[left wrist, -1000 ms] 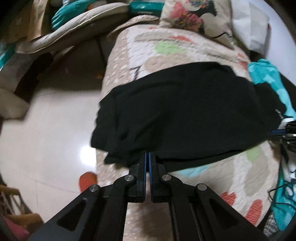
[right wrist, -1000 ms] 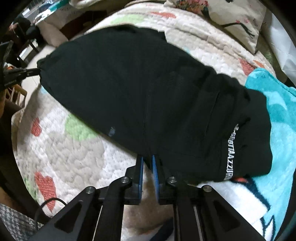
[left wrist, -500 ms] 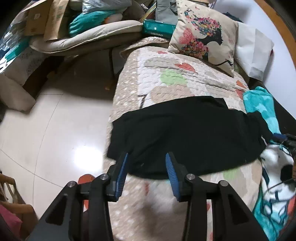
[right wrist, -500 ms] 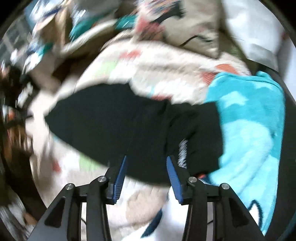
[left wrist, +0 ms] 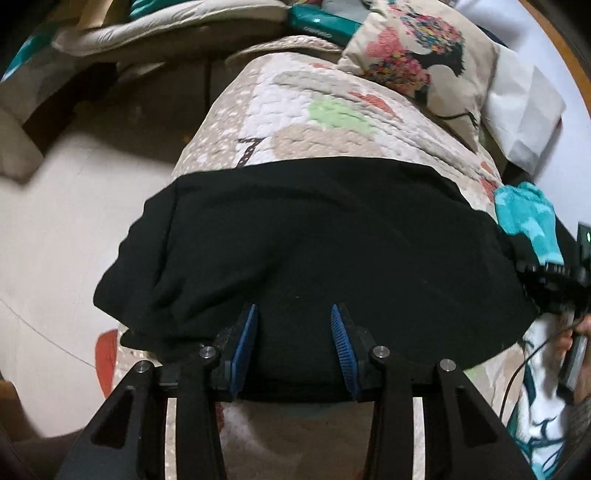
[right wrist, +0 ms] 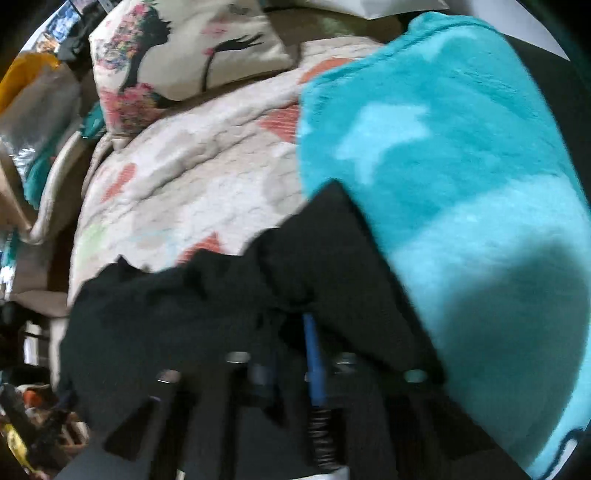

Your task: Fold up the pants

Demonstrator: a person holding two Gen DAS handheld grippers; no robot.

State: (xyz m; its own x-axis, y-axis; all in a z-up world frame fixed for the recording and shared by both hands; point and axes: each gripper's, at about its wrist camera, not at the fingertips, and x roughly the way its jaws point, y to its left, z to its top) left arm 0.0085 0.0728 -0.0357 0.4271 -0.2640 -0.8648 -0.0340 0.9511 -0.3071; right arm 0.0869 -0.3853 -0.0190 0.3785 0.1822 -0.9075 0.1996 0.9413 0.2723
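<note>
The bed's quilted patchwork cover (left wrist: 306, 125) carries everything here, with a turquoise fleece blanket (right wrist: 461, 166) spread along one side and a printed cushion (left wrist: 417, 62) at the far end. The black pants (left wrist: 314, 243) lie across the quilt as a broad, already doubled slab, one end drooping over the bed's edge towards the tiled floor (left wrist: 66, 229) and the other end reaching the blanket. The left gripper (left wrist: 293, 334) hangs over the near hem with its jaws apart, blue pads either side of the cloth but not pinching it. The right gripper (right wrist: 295, 354) is at the blanket end with its jaws together, and they appear to be clamped on a bunched corner of the pants, though that view is smeared with motion and fabric drapes over the fingers. The likely trouble: with only one end pinned, a pull from the right could drag the whole stack crooked or tip the overhanging end off the bed, undoing the fold; the bunched grip may also take just the top layer, so the layers separate. If the left jaws close where they hang, they could catch the quilt along with the hem. No lettering on the pants is readable at present; a teal packet (left wrist: 317, 26) behind the cushion carries pale print too blurred to make out.
</note>
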